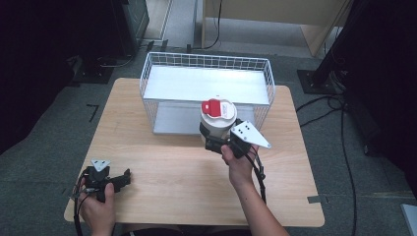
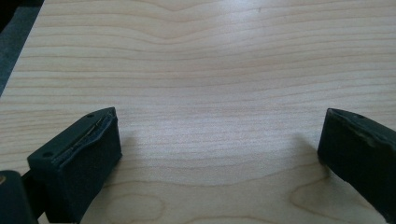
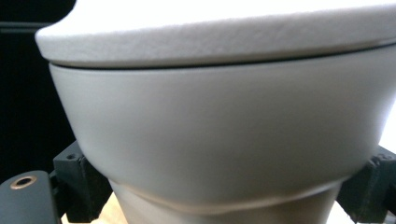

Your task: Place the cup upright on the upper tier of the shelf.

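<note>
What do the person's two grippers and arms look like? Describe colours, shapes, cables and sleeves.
Both the left gripper and the right gripper are black, with two blocky, flat-faced jaws, a grey three-cornered plate on top and a black cable trailing back. The forearms are bare, with no sleeves in sight.

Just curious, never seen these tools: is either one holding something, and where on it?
The right gripper clamps the white container around its lower body. The left gripper is open, holding nothing.
</note>
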`<state>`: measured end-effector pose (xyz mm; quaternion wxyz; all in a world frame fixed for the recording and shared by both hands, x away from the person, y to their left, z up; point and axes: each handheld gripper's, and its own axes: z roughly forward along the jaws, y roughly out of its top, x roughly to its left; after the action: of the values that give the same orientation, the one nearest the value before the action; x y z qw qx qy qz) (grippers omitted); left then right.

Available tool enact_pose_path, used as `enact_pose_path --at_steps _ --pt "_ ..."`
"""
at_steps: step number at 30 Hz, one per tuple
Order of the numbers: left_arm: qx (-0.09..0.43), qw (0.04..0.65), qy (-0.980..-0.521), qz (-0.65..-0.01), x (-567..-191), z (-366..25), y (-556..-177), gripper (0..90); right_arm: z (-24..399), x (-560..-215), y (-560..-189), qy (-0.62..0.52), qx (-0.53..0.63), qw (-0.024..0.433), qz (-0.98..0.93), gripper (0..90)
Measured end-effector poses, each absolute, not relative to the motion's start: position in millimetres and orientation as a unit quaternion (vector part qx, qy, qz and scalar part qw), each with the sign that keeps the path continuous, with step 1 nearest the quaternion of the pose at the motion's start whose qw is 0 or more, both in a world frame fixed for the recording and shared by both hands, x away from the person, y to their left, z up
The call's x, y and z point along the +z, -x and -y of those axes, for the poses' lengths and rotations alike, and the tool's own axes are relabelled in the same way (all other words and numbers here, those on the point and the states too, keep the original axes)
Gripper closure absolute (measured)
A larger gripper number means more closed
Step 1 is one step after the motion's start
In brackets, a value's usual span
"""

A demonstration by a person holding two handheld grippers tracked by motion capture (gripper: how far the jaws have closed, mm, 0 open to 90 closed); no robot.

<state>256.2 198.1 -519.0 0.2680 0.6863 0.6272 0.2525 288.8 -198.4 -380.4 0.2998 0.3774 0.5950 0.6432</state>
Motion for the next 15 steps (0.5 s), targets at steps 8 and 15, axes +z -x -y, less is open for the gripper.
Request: enact_pose_path --at_steps 8,15 --pt "0.254 0.269 -0.685 -0.627 -519 -198 -256 0.0 205 -348 -305 -0.377 0.65 0.326 -0.575 9.1" --pt "0.253 0.269 -0.686 -0.627 -519 -198 -256 0.0 208 -326 -320 -0.374 0.652 0.338 -0.566 9.2"
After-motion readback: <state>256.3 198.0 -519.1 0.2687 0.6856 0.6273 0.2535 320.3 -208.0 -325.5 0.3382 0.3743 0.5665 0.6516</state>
